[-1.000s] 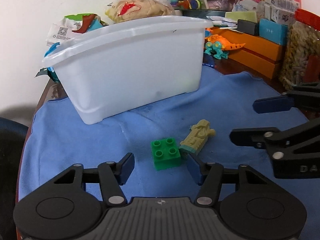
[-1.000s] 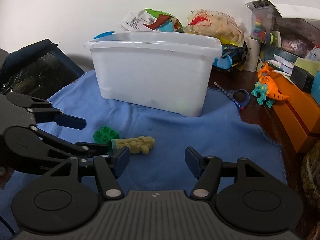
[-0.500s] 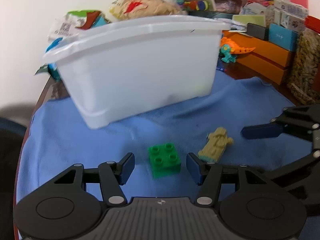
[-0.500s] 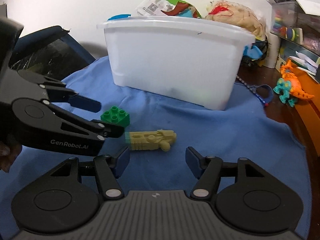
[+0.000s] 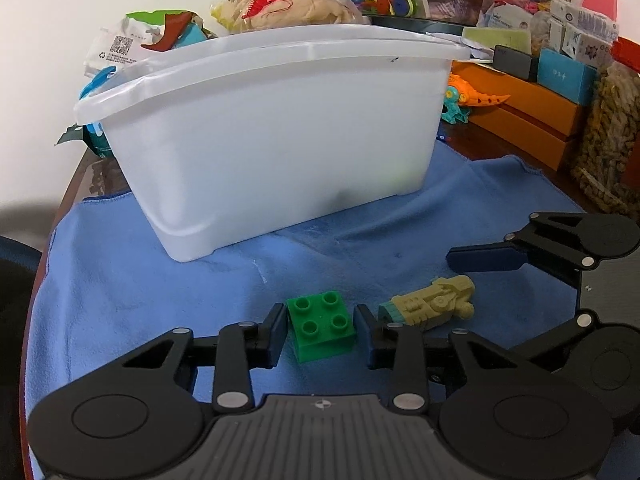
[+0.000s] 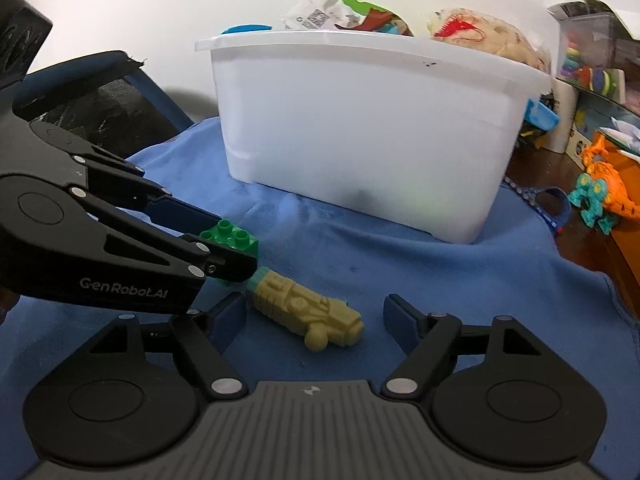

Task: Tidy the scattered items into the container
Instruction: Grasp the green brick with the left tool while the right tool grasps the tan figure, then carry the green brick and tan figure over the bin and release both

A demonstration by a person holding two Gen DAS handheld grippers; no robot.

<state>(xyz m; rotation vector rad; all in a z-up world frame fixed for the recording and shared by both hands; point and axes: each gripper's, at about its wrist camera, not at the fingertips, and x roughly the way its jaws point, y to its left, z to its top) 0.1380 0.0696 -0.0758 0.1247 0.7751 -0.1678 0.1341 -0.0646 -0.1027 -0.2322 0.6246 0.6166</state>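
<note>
A green toy brick (image 5: 321,325) lies on the blue cloth (image 5: 120,280), between the open fingers of my left gripper (image 5: 322,334), which has small gaps on both sides. In the right wrist view the brick (image 6: 230,239) sits between the left gripper's fingers. A tan toy figure (image 5: 430,307) lies just right of the brick. It lies between the open fingers of my right gripper (image 6: 314,316), as the right wrist view (image 6: 308,314) shows. The white plastic bin (image 5: 272,128) stands behind both items.
Snack bags (image 5: 280,6) and packets are piled behind the bin. Orange boxes (image 5: 524,116), an orange and teal toy dinosaur (image 6: 600,190) and scissors (image 6: 550,208) lie to the right. A dark chair (image 6: 92,96) stands at the left.
Both grippers have moved forward and down. The left one now straddles the green brick and has narrowed; the right one now straddles the tan figure.
</note>
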